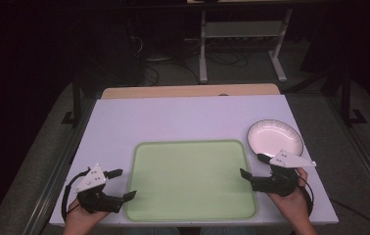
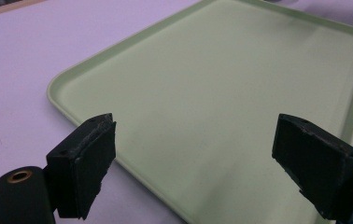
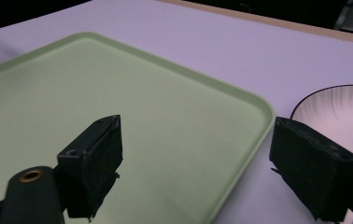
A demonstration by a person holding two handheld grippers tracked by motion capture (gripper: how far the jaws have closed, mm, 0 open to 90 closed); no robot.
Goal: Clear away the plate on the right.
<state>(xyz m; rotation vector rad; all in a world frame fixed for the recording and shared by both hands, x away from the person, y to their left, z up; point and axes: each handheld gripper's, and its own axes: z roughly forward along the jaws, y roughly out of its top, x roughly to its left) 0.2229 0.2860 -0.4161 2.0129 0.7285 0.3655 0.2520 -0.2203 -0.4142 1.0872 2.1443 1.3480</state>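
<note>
A pale green tray (image 1: 191, 147) lies in the middle of the white table, with nothing on it. A white bowl with a dark rim (image 1: 274, 138) sits just past the tray's far right corner. My left gripper (image 1: 122, 183) is open at the tray's left edge, its jaws straddling the rim (image 2: 95, 105). My right gripper (image 1: 253, 165) is open at the tray's right edge, close in front of the bowl (image 3: 347, 105). Nothing sits between either pair of jaws; the tray (image 3: 118, 93) lies below them.
The white table top (image 1: 173, 115) has a wooden strip (image 1: 188, 91) along its far edge. Beyond it are a dark floor, cables and a white desk frame (image 1: 242, 39). A hand holds each gripper at the table's near edge.
</note>
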